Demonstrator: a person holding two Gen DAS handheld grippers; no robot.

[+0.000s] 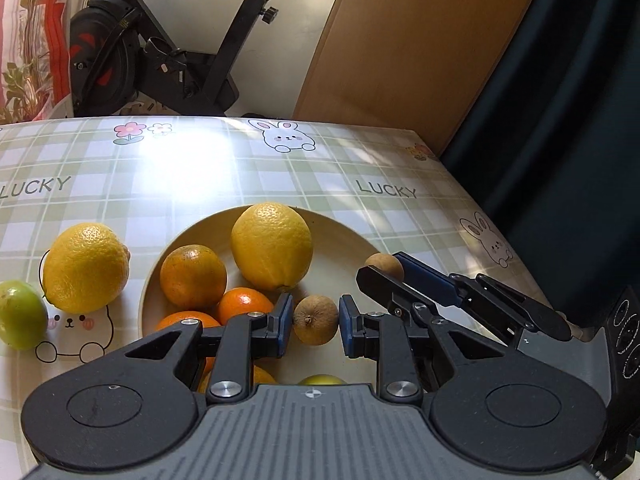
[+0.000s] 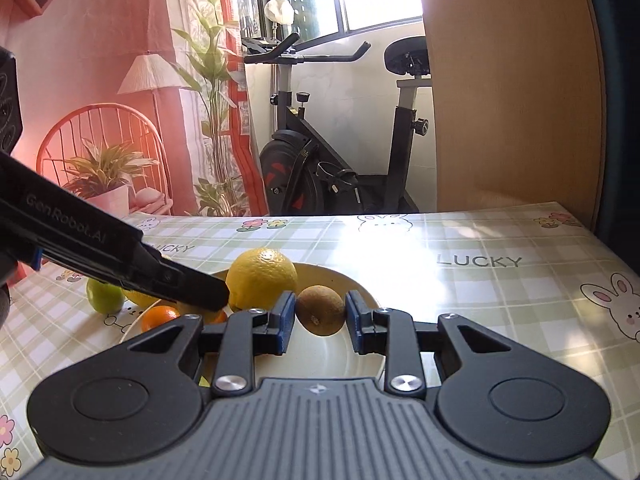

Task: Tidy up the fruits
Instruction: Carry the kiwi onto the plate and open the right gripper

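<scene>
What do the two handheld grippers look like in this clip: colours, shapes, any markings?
Both the left gripper and right gripper are black linkage jaws with blue pads, silver pivot screws and a ribbed grey base flanked by round black housings. The left one's side reads "GenRobot.AI".

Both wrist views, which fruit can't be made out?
Left wrist view: two fruits at the plate's near side, behind the left gripper's body.
Left wrist view: green fruit, cut by the left edge.
Left wrist view: small brown fruit in the right gripper, half behind its finger.
Right wrist view: table lemon and oranges, behind the left gripper.
</scene>
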